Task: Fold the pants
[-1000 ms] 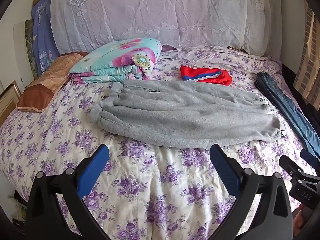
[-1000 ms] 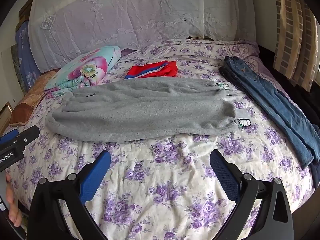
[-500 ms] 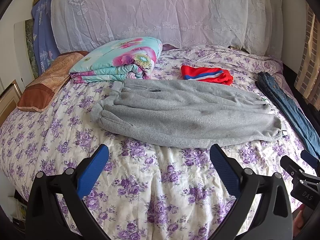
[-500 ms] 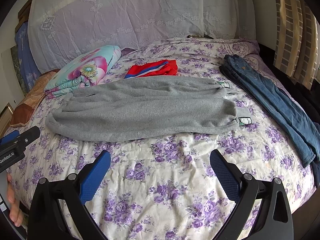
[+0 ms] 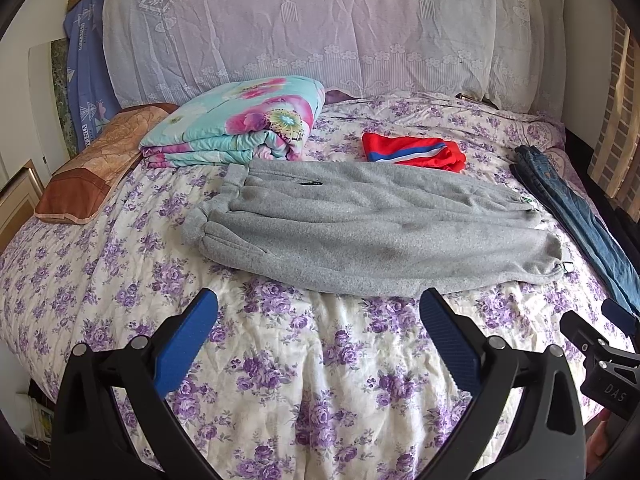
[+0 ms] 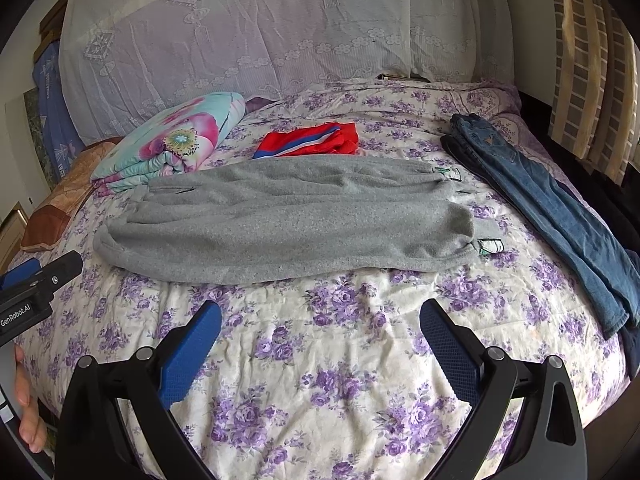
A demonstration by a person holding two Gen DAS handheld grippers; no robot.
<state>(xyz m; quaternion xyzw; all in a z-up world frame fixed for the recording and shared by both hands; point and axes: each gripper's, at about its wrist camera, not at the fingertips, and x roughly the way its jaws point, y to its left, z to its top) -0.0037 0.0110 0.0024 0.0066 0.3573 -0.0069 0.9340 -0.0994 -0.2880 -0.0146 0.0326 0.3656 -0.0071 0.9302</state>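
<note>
Grey sweatpants (image 5: 360,224) (image 6: 288,224) lie flat across the middle of the bed, folded lengthwise, waistband at the left and leg cuffs with tags at the right. My left gripper (image 5: 318,320) hovers open over the bedspread, short of the pants' near edge, nothing between its blue fingers. My right gripper (image 6: 320,328) is open too, likewise over the spread in front of the pants. Each gripper shows at the edge of the other's view.
Blue jeans (image 6: 552,216) lie along the bed's right side. A folded red garment (image 5: 412,152) and a folded floral quilt (image 5: 236,124) sit behind the pants. A brown pillow (image 5: 88,168) rests far left. Lace-covered headboard (image 5: 320,24) at the back.
Both views have drifted slightly; the pants sit a touch lower and larger in frame. Both grippers stay open and nothing on the bed has moved.
</note>
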